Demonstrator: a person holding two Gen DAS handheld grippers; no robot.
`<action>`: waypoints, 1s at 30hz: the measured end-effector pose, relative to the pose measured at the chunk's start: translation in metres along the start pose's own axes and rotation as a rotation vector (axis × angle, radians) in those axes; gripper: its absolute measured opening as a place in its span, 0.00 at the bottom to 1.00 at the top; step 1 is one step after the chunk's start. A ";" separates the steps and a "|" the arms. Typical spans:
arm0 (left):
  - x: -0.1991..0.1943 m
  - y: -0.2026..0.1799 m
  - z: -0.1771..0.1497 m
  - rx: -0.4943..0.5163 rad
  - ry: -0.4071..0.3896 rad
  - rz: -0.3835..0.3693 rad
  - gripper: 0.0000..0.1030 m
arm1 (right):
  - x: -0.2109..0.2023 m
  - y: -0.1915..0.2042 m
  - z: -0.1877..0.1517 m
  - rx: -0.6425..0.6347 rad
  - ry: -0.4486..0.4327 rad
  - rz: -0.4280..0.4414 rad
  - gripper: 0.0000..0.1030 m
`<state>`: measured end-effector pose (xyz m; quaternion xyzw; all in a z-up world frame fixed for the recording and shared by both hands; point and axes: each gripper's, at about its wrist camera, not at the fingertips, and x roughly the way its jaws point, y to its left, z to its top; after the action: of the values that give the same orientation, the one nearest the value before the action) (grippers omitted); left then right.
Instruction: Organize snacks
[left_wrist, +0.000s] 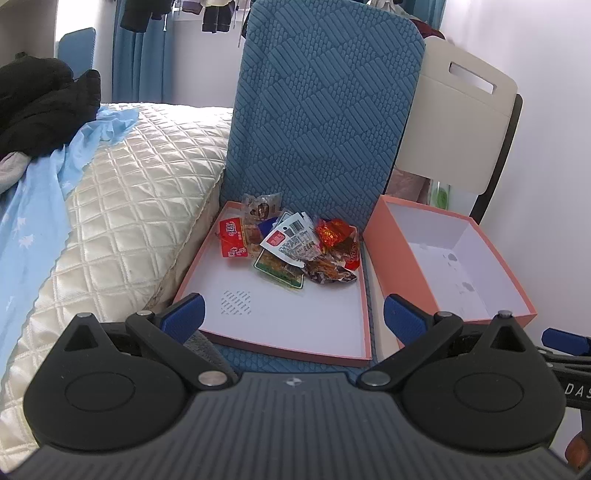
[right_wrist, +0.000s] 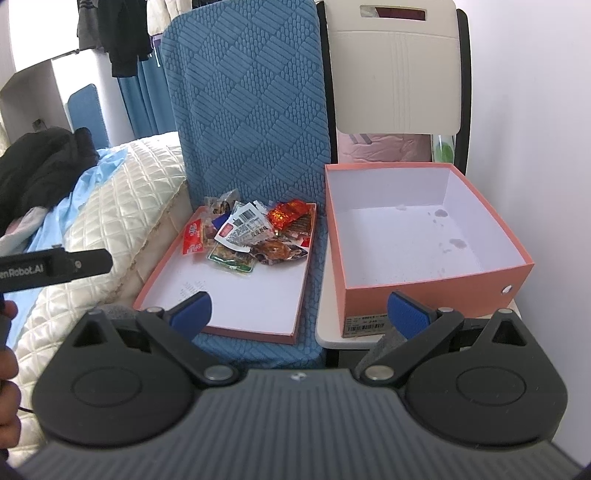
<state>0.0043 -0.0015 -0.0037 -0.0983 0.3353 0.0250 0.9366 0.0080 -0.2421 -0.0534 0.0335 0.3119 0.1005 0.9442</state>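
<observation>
Bedroom clutter frames the work: two chair seats pushed against a quilted bed (left_wrist: 122, 206) carry everything. Nearest, the left gripper (left_wrist: 293, 317) hovers with its jaws spread wide and nothing between them, low over the near edge of the shallow lid (left_wrist: 295, 325); the right gripper (right_wrist: 299, 314) likewise stands spread and empty, straddling the gap between lid and box. Ahead of the left jaws, at the far end of the lid, lies the snack pile (left_wrist: 291, 243), loose crinkly packets overlapping each other, a white barcode packet (left_wrist: 291, 242) on top, a red packet (left_wrist: 232, 236) lying at its left fringe. Ahead and to the right of the right jaws sits the deep orange box (right_wrist: 424, 284), empty, just beside the lid. Beyond both rises the blue padded chair back (left_wrist: 321, 110). Judging by the layout, the step is a first pick from the pile for transfer into the box. It would go best by choosing a packet on top or at the fringe, pinching a sealed edge rather than the puffy middle, and lifting straight up so neighbours are not dragged over the lid's low rim.
</observation>
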 end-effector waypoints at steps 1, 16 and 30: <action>0.000 0.000 0.000 0.001 0.000 0.000 1.00 | 0.000 0.000 0.000 0.004 0.000 0.001 1.00; 0.002 0.000 0.000 -0.001 0.010 0.005 1.00 | 0.003 0.000 -0.001 0.016 0.017 0.005 1.00; 0.017 0.000 -0.005 -0.006 0.040 0.007 1.00 | 0.008 -0.002 -0.005 -0.009 0.038 0.006 1.00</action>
<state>0.0140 -0.0033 -0.0179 -0.1007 0.3540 0.0272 0.9294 0.0120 -0.2425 -0.0626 0.0281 0.3293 0.1053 0.9379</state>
